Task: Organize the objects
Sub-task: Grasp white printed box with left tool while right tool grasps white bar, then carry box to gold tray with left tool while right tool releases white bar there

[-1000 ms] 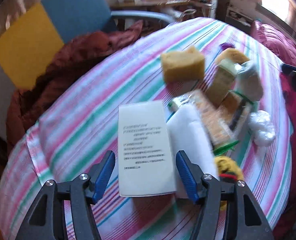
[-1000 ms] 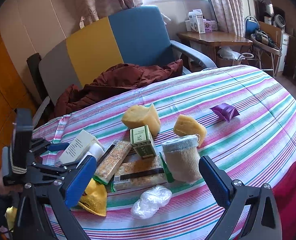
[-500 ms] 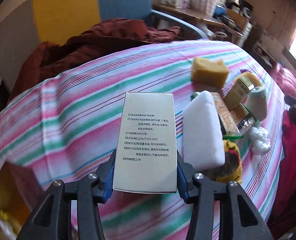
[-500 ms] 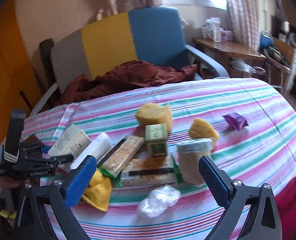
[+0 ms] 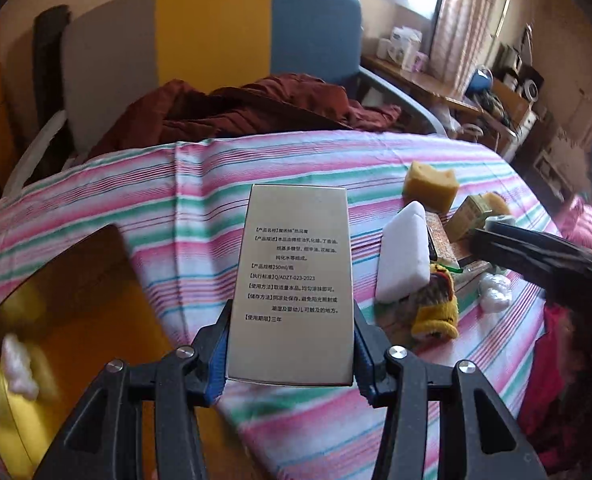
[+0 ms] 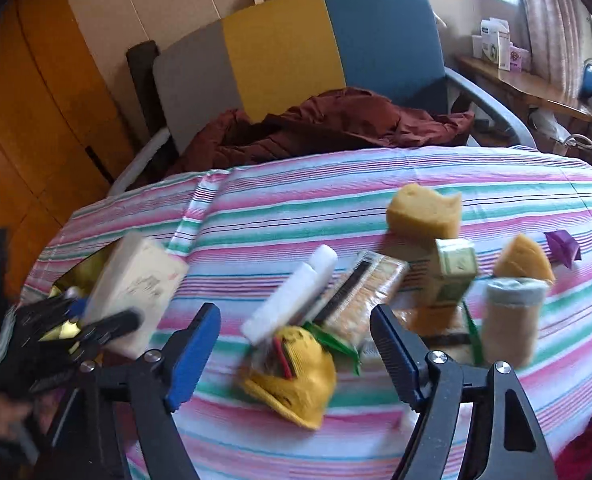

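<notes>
Cream box [image 5: 291, 280], printed side facing me, sits clamped between my left gripper [image 5: 291, 354] pads, lifted off the striped tabletop [image 5: 199, 184] near its left edge so I can carry it aside. A second ago it lay flat between open jaws. My right gripper [image 6: 296, 346] is closing over the yellow toy [image 6: 296, 372], nothing pinched yet.

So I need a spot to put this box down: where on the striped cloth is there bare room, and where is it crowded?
Bare room: the striped cloth between the maroon jacket and the sponge, and the near strip below the yellow toy. Crowded: the cluster around the white block, snack packs, green carton and sock roll.
</notes>
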